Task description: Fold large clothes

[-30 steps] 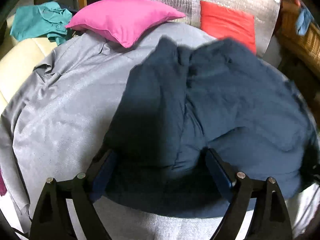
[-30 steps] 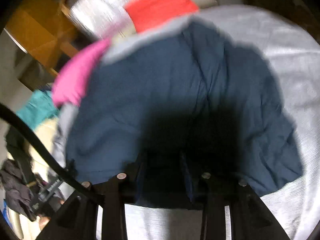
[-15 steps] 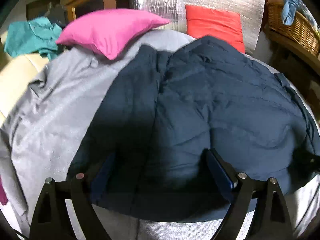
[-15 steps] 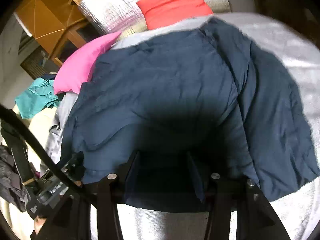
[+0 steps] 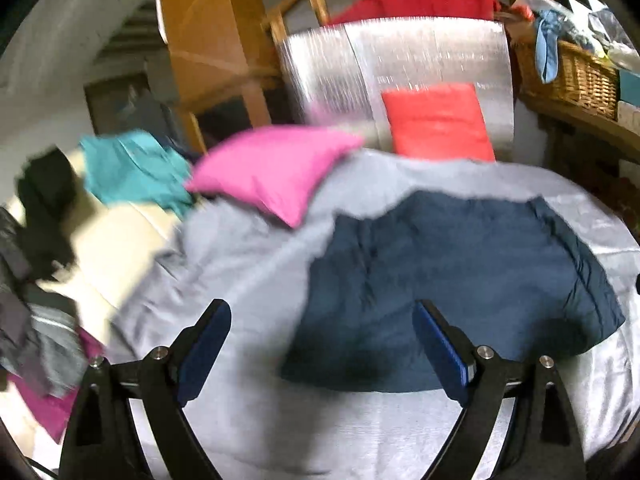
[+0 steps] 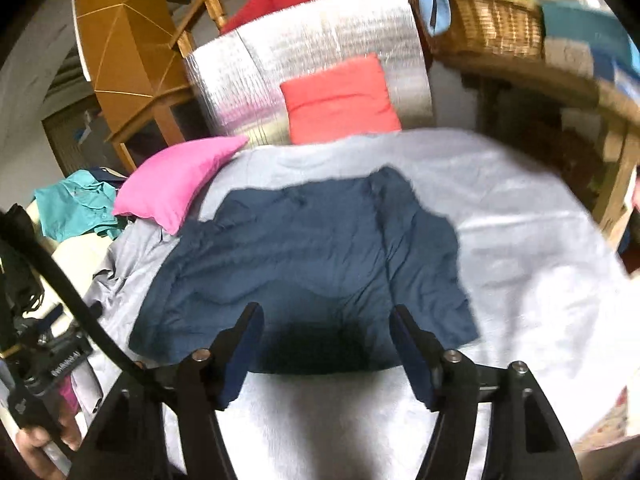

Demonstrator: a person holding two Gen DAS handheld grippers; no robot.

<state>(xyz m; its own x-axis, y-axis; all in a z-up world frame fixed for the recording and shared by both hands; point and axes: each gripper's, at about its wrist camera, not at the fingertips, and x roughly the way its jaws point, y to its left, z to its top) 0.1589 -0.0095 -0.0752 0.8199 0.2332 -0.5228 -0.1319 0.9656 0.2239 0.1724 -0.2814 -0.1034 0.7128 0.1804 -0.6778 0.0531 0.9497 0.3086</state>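
Note:
A dark navy garment (image 5: 452, 276) lies folded flat on the grey bedsheet (image 5: 240, 264); it also shows in the right wrist view (image 6: 304, 248). My left gripper (image 5: 322, 324) is open and empty, held above the sheet at the garment's near left edge. My right gripper (image 6: 326, 330) is open and empty, raised over the garment's near edge. Neither touches the cloth. The left wrist view is blurred by motion.
A pink pillow (image 5: 272, 168) and a red pillow (image 5: 438, 120) lie at the head of the bed against a silver foil panel (image 5: 396, 56). Teal clothing (image 5: 132, 168) is piled at left. A wicker basket (image 6: 484, 20) sits on a shelf at right.
Both grippers have let go of the navy garment and pulled back and up from it. The garment now lies flat and farther from both cameras.

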